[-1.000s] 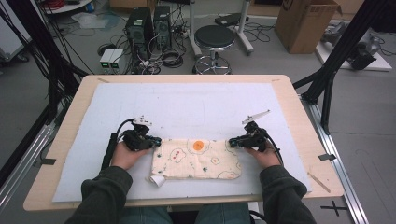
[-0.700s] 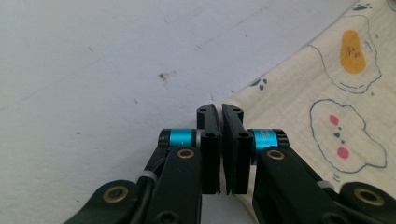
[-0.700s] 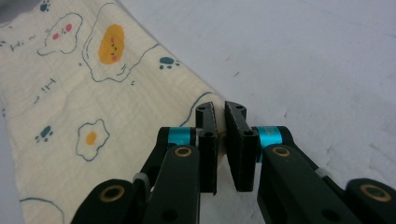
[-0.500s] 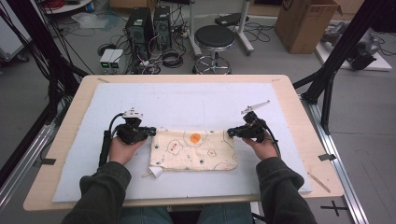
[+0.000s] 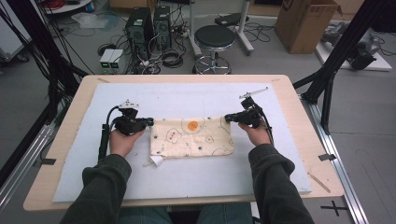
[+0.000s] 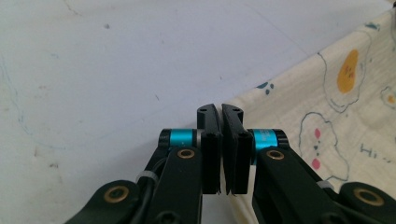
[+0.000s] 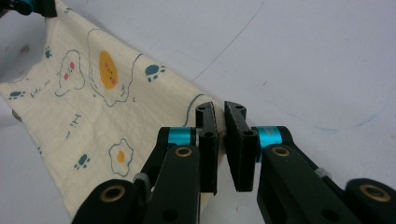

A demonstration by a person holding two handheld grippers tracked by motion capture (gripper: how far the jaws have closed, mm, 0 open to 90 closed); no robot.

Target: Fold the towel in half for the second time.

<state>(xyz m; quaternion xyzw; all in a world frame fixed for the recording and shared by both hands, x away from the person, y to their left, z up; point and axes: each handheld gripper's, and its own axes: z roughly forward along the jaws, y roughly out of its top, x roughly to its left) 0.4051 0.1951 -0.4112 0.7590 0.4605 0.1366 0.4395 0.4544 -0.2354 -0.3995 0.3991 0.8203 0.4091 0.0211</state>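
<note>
A cream cloth (image 5: 191, 137) printed with fried eggs and paw marks lies flat on the white mat (image 5: 187, 98). My left gripper (image 5: 150, 122) is at the cloth's far left corner. In the left gripper view the left gripper (image 6: 221, 109) is shut, with the edge of the cloth (image 6: 327, 116) running in between the jaws. My right gripper (image 5: 227, 118) is at the far right corner. The right gripper view has the right gripper (image 7: 219, 108) pressed on the corner of the cloth (image 7: 93, 107), a thin slit left between the jaws. A white tag (image 5: 156, 161) sticks out at the cloth's near left corner.
The mat covers most of the wooden table (image 5: 289, 93). A small metal tool (image 5: 253, 92) lies on the mat beyond my right gripper. A thin wooden stick (image 5: 319, 182) rests near the table's right front corner. A stool (image 5: 214, 37) and computer cases stand behind the table.
Both grippers have moved away from the person, pulling the cloth with them across the mat by its far corners. The cloth now lies farther up the mat.
</note>
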